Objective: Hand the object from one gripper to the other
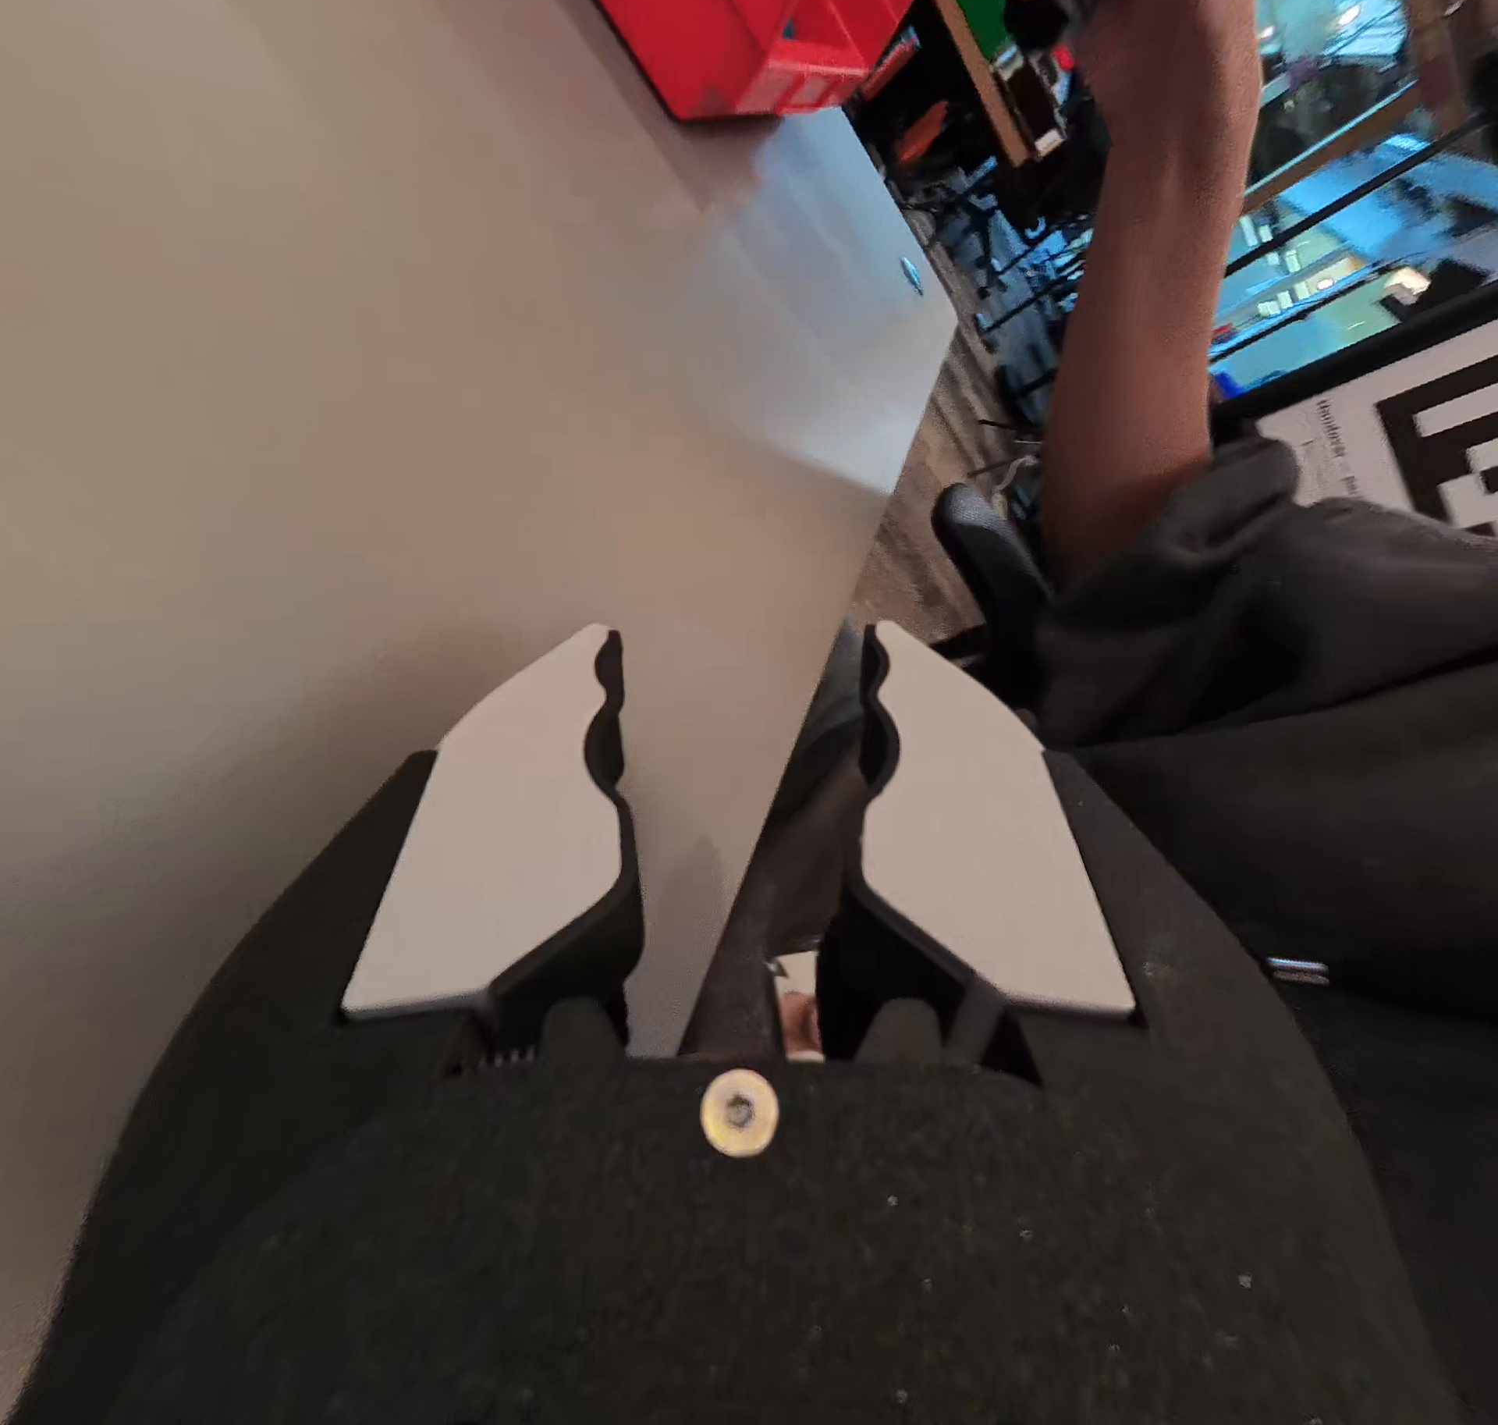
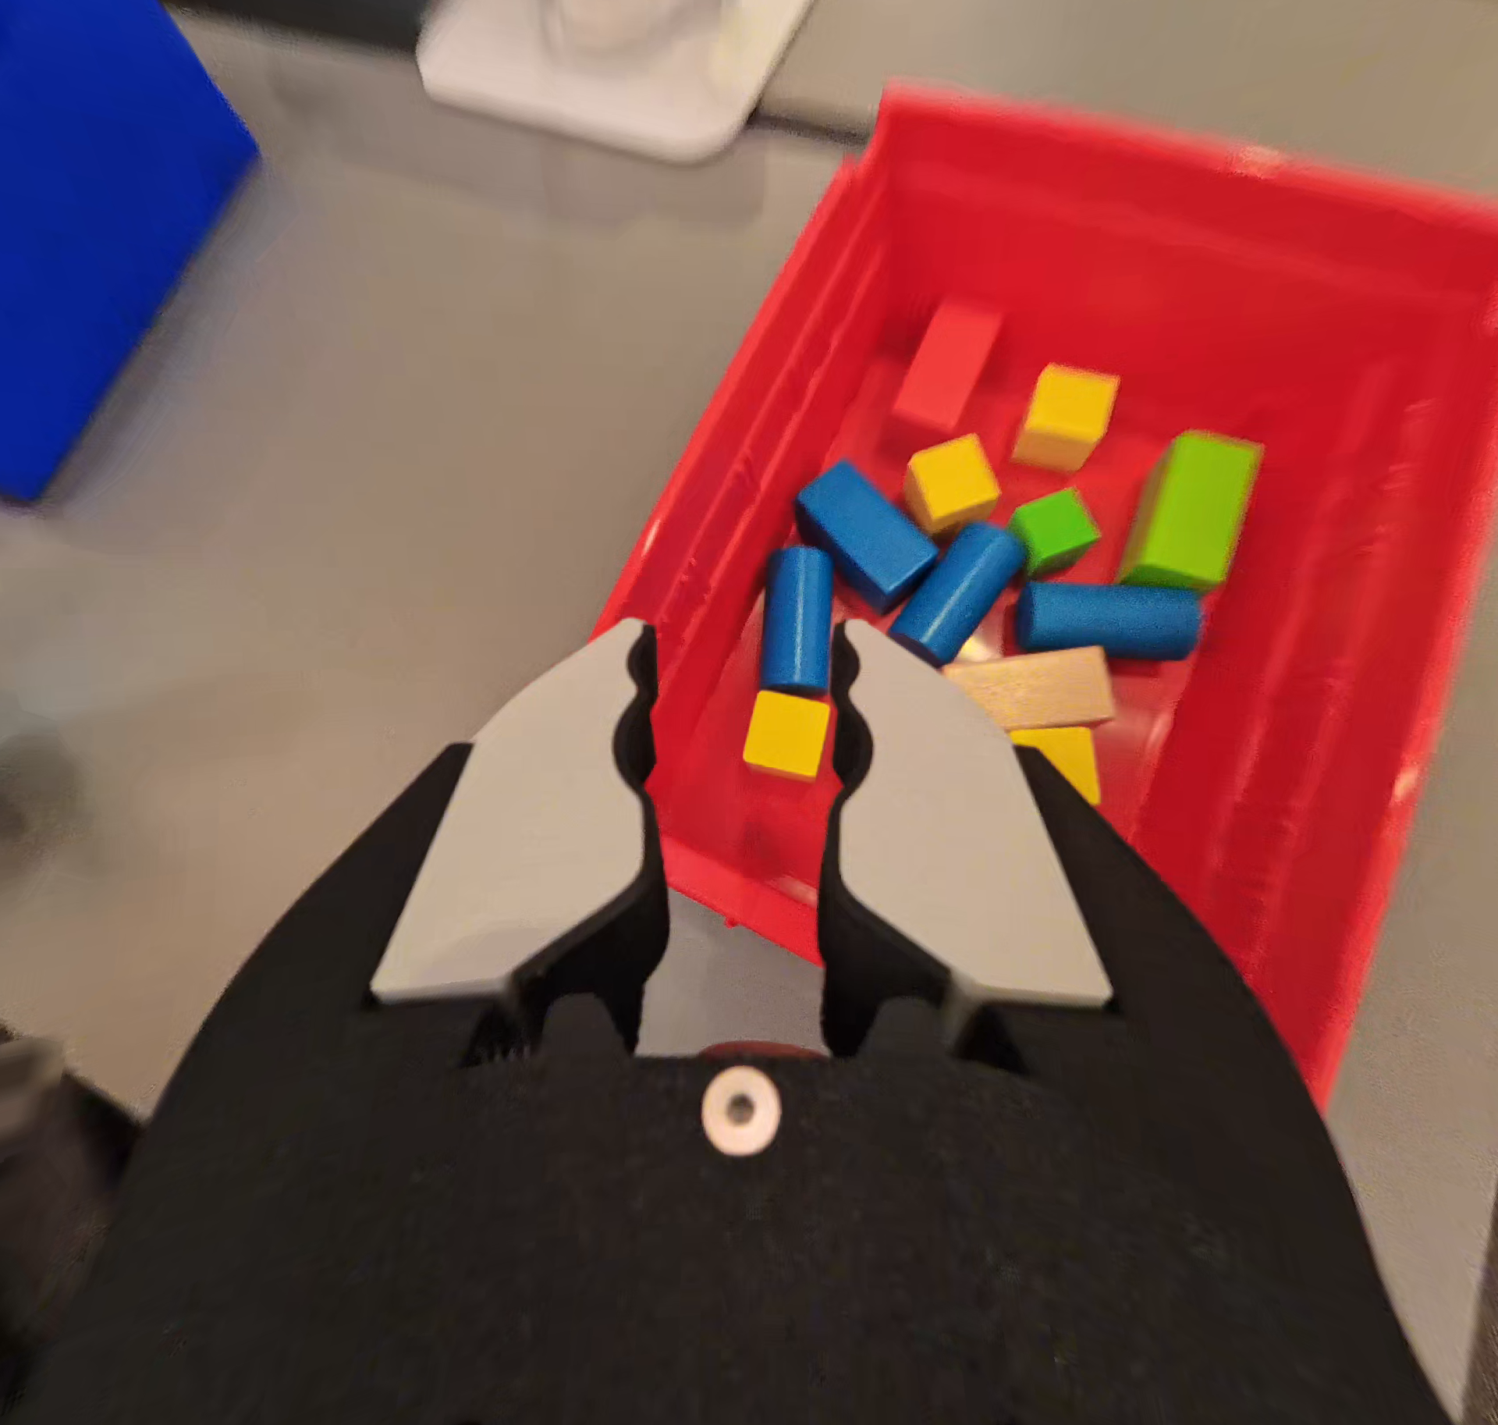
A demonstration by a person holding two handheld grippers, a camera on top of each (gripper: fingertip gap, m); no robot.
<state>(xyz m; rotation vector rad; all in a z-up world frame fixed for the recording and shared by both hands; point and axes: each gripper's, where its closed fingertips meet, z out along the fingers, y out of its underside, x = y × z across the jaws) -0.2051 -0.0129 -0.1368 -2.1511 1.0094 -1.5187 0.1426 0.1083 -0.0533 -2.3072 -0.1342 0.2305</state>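
Observation:
In the right wrist view a red bin on the grey table holds several wooden blocks: blue cylinders, yellow cubes, green blocks, a red block and a plain wooden one. My right gripper is open and empty, above the bin's near left corner, with a blue cylinder and a yellow cube showing between its fingers. My left gripper is open and empty, tilted over the table's front edge. The red bin shows far off in the left wrist view.
A blue box stands at the far left and a white base with a clear container at the back. In the left wrist view a person's bare forearm and dark sleeve reach over at the right.

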